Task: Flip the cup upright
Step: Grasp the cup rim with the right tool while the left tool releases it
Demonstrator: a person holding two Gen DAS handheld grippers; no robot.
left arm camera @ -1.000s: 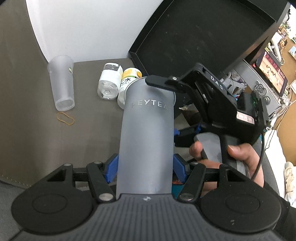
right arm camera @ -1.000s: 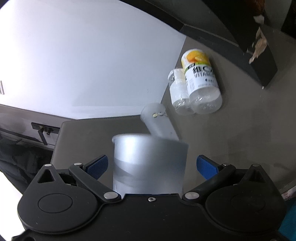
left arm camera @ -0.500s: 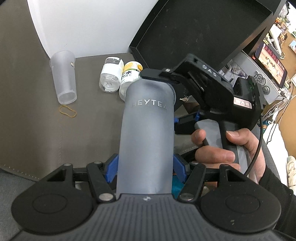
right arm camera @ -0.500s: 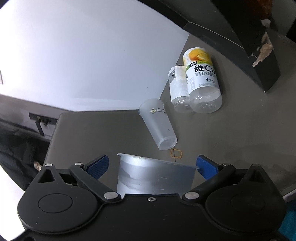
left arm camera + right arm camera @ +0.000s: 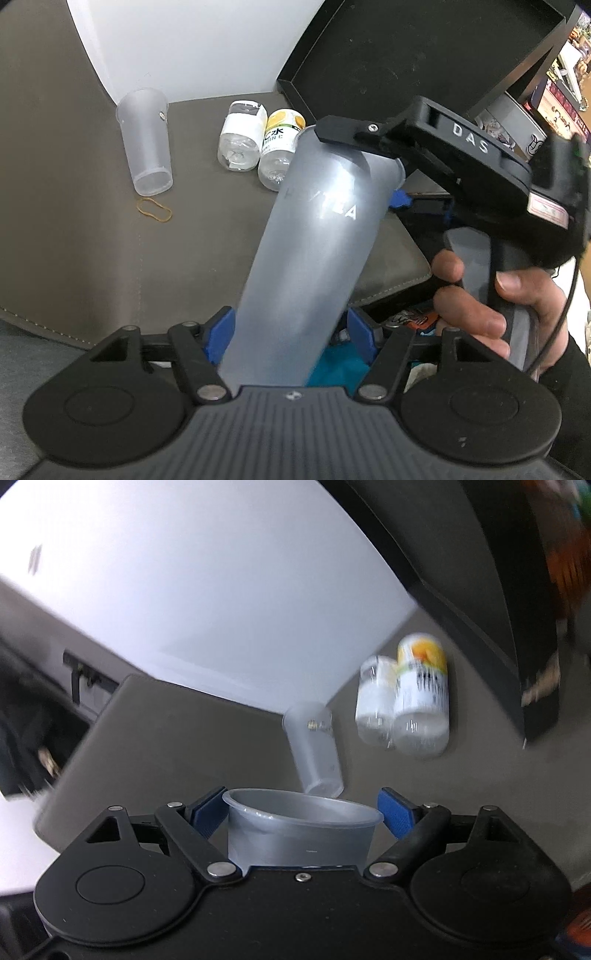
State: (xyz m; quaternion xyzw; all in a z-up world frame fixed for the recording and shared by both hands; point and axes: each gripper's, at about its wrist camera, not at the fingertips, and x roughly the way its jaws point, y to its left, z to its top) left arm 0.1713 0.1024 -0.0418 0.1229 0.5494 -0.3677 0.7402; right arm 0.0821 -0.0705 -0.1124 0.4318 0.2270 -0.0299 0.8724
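Observation:
A tall frosted grey cup [image 5: 314, 251] marked HEYTEA is held in the air between both grippers. My left gripper [image 5: 288, 332] has its blue pads against the cup's narrow base end. The cup leans to the right, rim end far from me. My right gripper [image 5: 303, 812] sits around the rim end [image 5: 299, 830], but its blue pads stand a little off the wall. In the left wrist view the right gripper's black body [image 5: 461, 158] covers the rim. A second clear cup [image 5: 146, 144] lies on its side on the grey mat.
Two clear bottles [image 5: 258, 144] lie side by side near the back of the mat [image 5: 74, 240]. A yellow rubber band [image 5: 154, 210] lies in front of the lying cup. A black box [image 5: 406, 55] stands at the back right. A white wall panel is behind.
The held cup has tilted to the right and its rim end has swung over. The right gripper has turned with it, and its view is blurred by the motion.

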